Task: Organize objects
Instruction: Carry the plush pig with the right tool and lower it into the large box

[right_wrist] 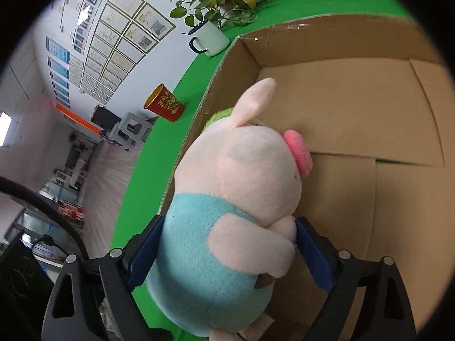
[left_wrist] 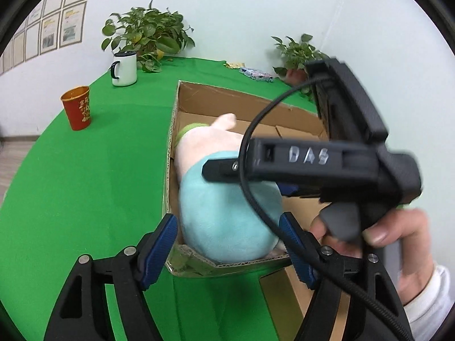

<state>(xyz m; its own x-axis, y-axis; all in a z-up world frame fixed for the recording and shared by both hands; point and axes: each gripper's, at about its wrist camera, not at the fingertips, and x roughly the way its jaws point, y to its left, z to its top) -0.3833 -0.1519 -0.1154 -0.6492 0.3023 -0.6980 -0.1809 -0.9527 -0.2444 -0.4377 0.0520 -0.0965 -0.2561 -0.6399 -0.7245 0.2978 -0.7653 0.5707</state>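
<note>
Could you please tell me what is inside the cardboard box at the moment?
A plush pig in a turquoise outfit lies inside the cardboard box, against its left wall. Beside it only the bare folded bottom flaps show. Anything under the pig is covered, and the near corners are hidden.

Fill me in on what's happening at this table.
A person holding two grippers is putting a plush pig into a cardboard box on the green table. The right gripper brackets the pig's body, which sits inside the box against its wall. The left gripper stands open just outside the box's near edge.
</note>
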